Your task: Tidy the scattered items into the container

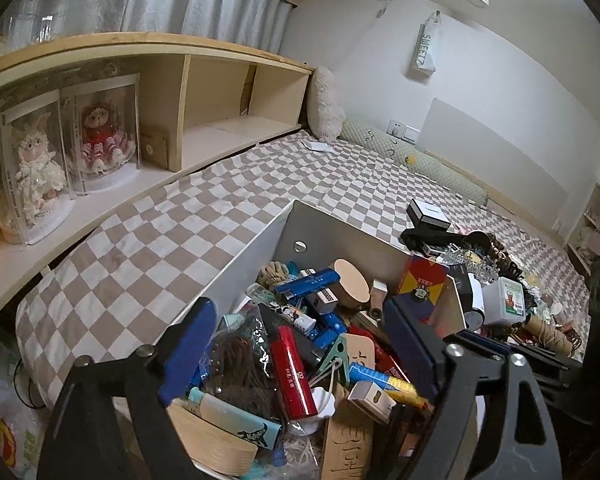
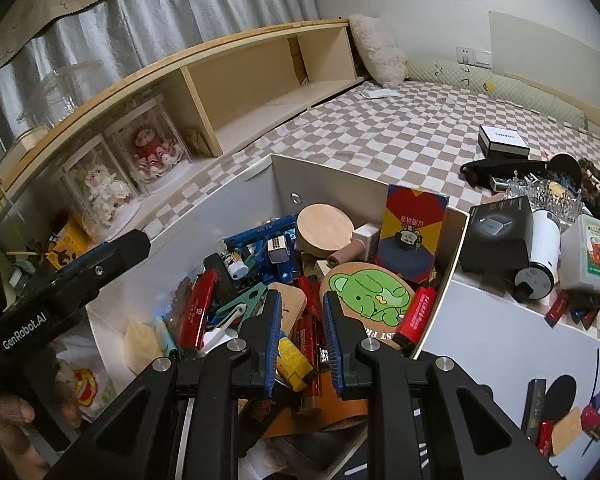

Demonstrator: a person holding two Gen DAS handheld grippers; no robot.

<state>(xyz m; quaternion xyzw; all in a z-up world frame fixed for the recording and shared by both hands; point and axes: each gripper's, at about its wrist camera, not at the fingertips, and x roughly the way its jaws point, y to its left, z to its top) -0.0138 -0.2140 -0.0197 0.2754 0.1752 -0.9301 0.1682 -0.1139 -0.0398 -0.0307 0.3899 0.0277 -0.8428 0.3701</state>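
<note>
The white open container (image 1: 236, 264) stands on the checkered bed, packed with small items: a red tube (image 1: 292, 376), a green clip (image 1: 336, 356), blue harmonica boxes (image 1: 308, 284) and a round wooden lid (image 1: 354, 284). My left gripper (image 1: 300, 308) hangs over this pile, open wide and holding nothing. Its dark finger (image 2: 112, 256) shows at the left of the right wrist view. My right gripper (image 2: 302, 298) hovers shut above the container (image 2: 228, 208), near a green bear board (image 2: 368, 296), with nothing seen pinched.
Loose items lie on the bed right of the container: a black box (image 2: 500, 236), a white cylinder (image 2: 540, 256), a clear tub (image 2: 588, 252), a black-and-white box (image 2: 502, 140) and a tiara (image 2: 540, 192). A wooden shelf (image 1: 204, 92) with boxed dolls (image 1: 100, 132) runs along the left.
</note>
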